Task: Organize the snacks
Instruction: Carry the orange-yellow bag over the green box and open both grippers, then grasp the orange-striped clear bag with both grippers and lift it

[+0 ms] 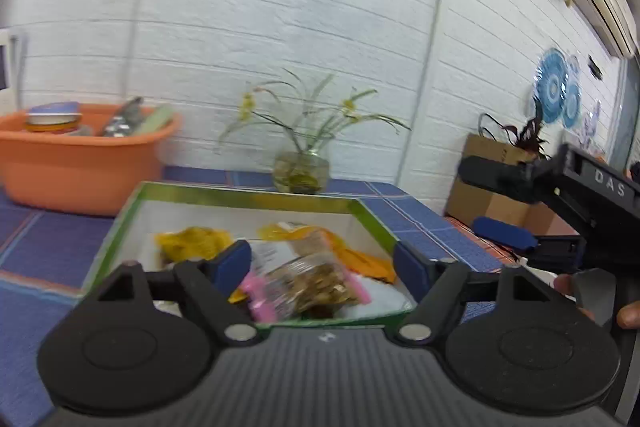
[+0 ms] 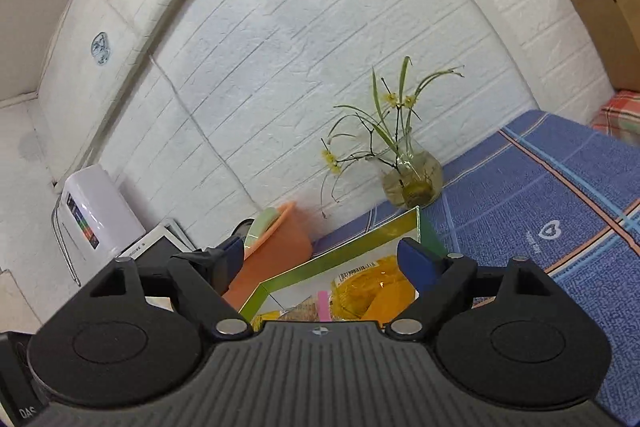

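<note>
A green-rimmed cardboard box (image 1: 248, 195) with a white inside sits on the blue checked tablecloth. It holds yellow snack packets (image 1: 192, 241) and a clear pink-edged packet of brown snacks (image 1: 316, 285). My left gripper (image 1: 322, 265) is open and empty, hovering just above the box's near edge. My right gripper (image 2: 326, 261) is open and empty, above the same box (image 2: 360, 237), where a yellow packet (image 2: 372, 291) shows. The right gripper also shows at the right of the left wrist view (image 1: 504, 199).
An orange tub (image 1: 80, 163) with more items stands at the back left. A glass vase with a plant (image 1: 302, 171) stands by the white wall behind the box. A brown paper bag (image 1: 492, 183) sits off the table's right end. A white appliance (image 2: 96, 211) stands at the left.
</note>
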A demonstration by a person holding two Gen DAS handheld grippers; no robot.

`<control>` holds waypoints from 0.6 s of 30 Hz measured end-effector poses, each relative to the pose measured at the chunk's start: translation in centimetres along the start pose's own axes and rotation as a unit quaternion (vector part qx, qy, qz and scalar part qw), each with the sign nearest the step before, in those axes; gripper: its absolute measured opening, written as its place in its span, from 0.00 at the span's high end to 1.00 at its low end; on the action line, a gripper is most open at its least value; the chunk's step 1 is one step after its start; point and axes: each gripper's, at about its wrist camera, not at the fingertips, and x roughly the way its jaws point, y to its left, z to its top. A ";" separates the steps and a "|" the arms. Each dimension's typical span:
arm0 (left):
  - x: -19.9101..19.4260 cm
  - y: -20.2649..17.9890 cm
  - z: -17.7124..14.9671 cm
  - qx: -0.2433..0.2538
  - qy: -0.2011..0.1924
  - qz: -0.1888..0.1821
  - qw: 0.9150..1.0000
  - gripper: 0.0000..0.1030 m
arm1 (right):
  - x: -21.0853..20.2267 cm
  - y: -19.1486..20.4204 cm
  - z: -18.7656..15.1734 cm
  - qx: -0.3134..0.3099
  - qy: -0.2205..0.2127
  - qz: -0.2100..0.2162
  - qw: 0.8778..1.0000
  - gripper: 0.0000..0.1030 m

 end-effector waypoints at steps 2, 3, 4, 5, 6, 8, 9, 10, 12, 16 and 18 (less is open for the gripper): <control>-2.6 0.7 -0.8 -0.013 -0.010 0.022 1.000 0.19 | -0.4 0.7 -0.7 0.001 0.021 0.028 0.999 0.00; -3.9 0.9 -1.4 -0.019 -0.009 0.034 0.999 0.20 | -0.5 1.1 -1.1 0.006 0.041 0.046 0.998 0.00; -4.8 1.1 -2.1 -0.025 -0.004 0.046 0.999 0.20 | -0.4 1.5 -1.6 0.011 0.063 0.064 0.996 0.00; -5.6 1.1 -2.9 -0.027 0.006 0.053 0.998 0.20 | -0.4 1.9 -2.3 0.016 0.086 0.081 0.993 0.00; -6.2 0.9 -3.8 -0.027 0.017 0.059 0.998 0.20 | -0.1 2.3 -2.9 0.021 0.109 0.093 0.989 0.00; -6.7 0.4 -5.4 -0.014 0.038 0.062 0.997 0.20 | 0.5 3.1 -4.3 0.025 0.150 0.102 0.983 0.00; -6.8 0.0 -6.2 0.001 0.046 0.059 0.997 0.20 | 1.0 3.4 -4.9 0.027 0.171 0.098 0.980 0.00; -6.7 -0.5 -6.8 0.018 0.055 0.055 0.997 0.20 | 1.4 3.6 -5.4 0.028 0.189 0.091 0.977 0.00; -6.3 -0.9 -7.9 0.041 0.073 0.049 0.995 0.20 | 1.9 3.7 -6.2 0.039 0.214 0.068 0.974 0.00; -6.2 0.3 -8.5 0.021 0.079 0.043 0.996 0.20 | 2.2 2.9 -7.1 0.078 0.258 0.054 0.962 0.00; -6.2 1.3 -8.3 -0.006 0.075 0.042 0.996 0.20 | 2.2 2.7 -7.5 0.092 0.268 0.060 0.957 0.00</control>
